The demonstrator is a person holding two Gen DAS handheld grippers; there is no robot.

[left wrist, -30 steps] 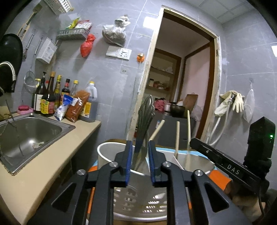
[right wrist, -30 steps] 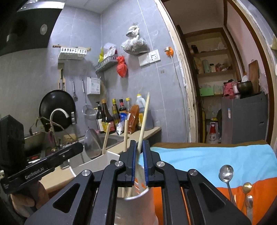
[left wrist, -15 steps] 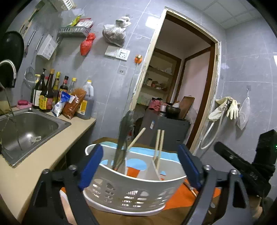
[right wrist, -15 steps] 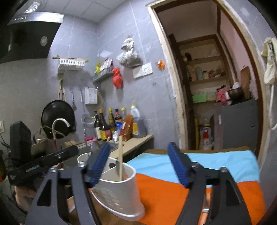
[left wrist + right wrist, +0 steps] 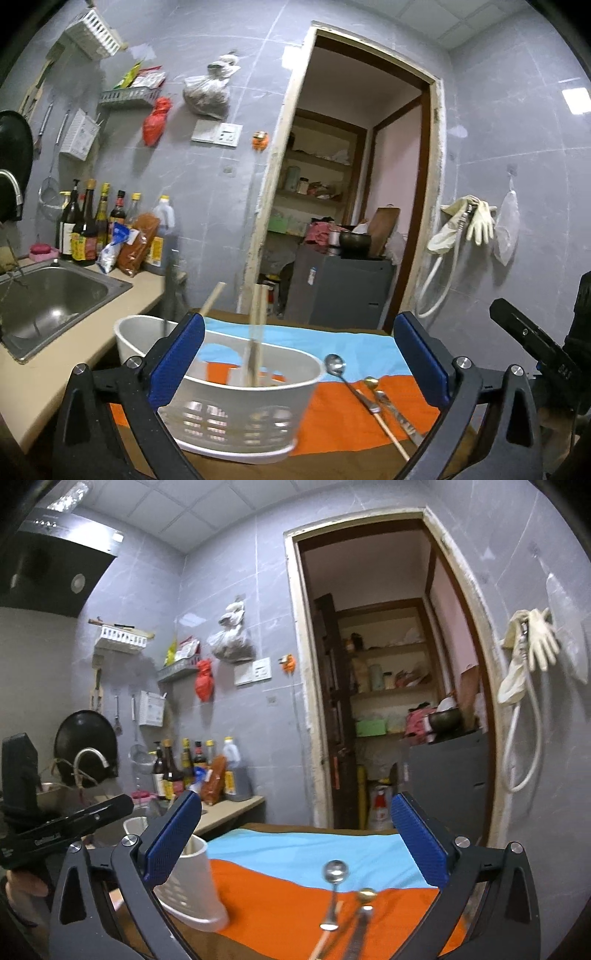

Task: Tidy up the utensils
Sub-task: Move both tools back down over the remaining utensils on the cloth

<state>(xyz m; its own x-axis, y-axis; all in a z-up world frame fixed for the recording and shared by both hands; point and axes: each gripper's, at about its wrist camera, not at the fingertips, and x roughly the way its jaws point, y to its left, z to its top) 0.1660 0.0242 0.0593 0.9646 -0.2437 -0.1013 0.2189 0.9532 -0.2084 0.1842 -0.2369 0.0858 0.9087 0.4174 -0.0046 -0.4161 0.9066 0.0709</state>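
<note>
A white slotted utensil caddy (image 5: 236, 410) stands on the orange and blue cloth (image 5: 354, 417); wooden chopsticks (image 5: 255, 332) and a dark utensil stand in it. My left gripper (image 5: 295, 358) is open and empty just in front of the caddy. The caddy also shows in the right wrist view (image 5: 192, 886) at the left. A silver spoon (image 5: 334, 886), a gold-tipped utensil (image 5: 365, 897) and another piece lie on the cloth. My right gripper (image 5: 295, 838) is open and empty above them. The same spoon lies right of the caddy in the left wrist view (image 5: 338, 369).
A steel sink (image 5: 44, 302) and counter with sauce bottles (image 5: 88, 229) lie to the left. An open doorway (image 5: 351, 206) with a grey cabinet (image 5: 343, 288) is behind the table. The other handheld unit (image 5: 535, 343) is at the right edge.
Both grippers opened: the left let go of the dark utensil and the right let go of a chopstick, both now in the caddy. Both pulled back, and the right turned towards the spoons.
</note>
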